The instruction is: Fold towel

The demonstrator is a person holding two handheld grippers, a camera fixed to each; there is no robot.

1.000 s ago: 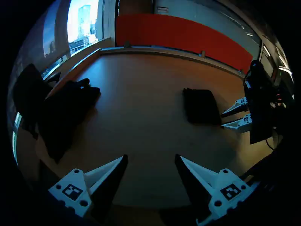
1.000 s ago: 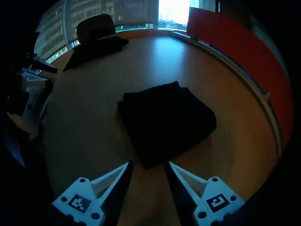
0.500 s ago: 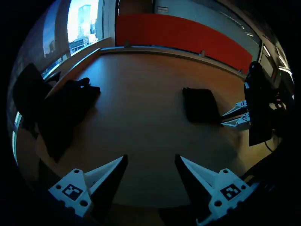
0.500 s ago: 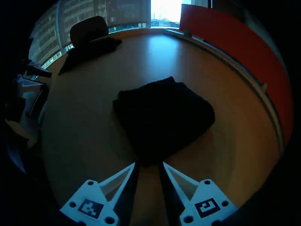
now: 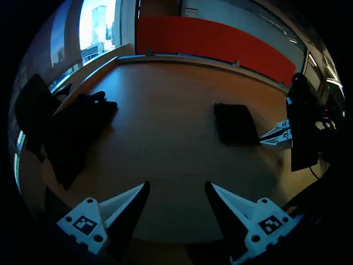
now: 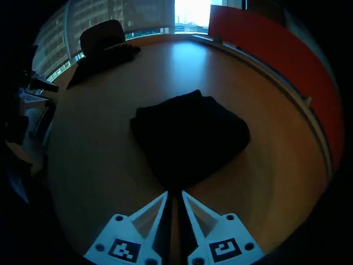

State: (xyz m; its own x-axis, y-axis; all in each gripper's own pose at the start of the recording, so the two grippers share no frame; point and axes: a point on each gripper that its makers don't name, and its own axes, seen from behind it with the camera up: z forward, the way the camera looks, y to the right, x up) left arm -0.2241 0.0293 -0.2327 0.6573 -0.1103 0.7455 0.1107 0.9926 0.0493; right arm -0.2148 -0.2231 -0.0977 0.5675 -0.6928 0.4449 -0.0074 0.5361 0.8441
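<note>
Markers, square and black-white, label right tongs pinching towel corner.

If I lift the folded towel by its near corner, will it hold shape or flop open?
Probably floppy: the folded towel is soft cloth with rounded edges, so layers may peel open when lifted by the corner the right hand-held gripper seems to pinch. Likely light; pushed on the smooth table, it should slide or bunch.
</note>
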